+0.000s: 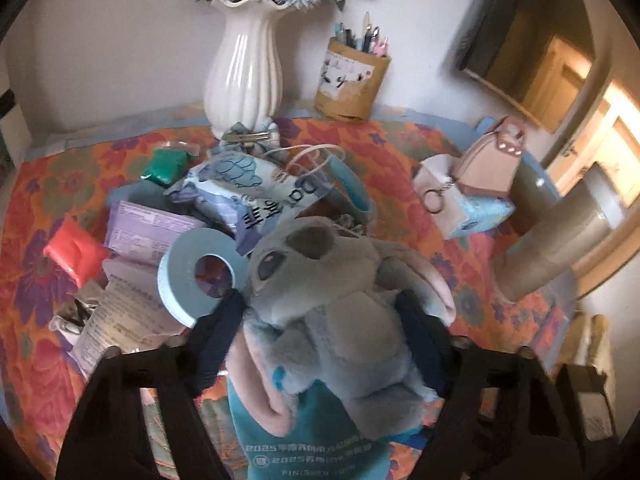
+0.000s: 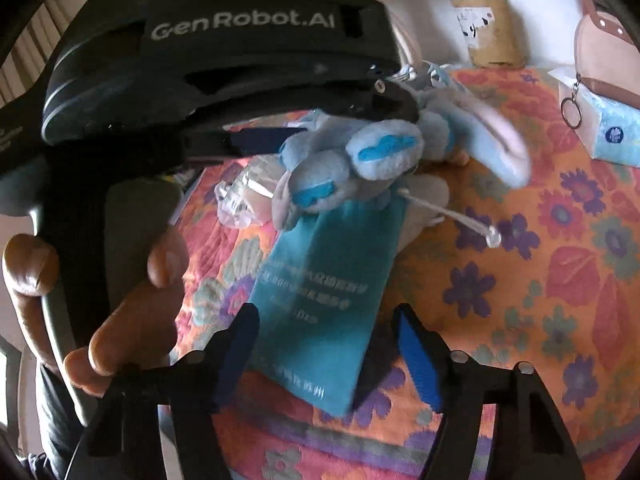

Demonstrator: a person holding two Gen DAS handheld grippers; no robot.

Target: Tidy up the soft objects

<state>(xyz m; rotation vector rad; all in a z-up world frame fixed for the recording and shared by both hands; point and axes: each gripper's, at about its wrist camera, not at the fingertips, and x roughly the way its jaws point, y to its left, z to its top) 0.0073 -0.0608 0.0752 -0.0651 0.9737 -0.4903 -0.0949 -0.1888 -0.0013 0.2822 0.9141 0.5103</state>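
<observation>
Plush lifted, most of the sorting left.
Left wrist: left gripper point(image 1: 320, 312) clamps the plush toy point(image 1: 332, 300) above the teal pouch point(image 1: 312, 440); packets lie heaped on the tabletop point(image 1: 400, 152).
Right wrist: right gripper point(image 2: 324, 344) is spread, empty, straddling the pouch; plush held just beyond.

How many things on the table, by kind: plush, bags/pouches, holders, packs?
Plush toy, in the left gripper: 1
Teal drawstring pouch, the right gripper open near it: 1
Pink mini backpack: 1
White vase: 1
Pen holder: 1
Tissue pack: 1
Total: 6, counting only what can be told clearly.
</observation>
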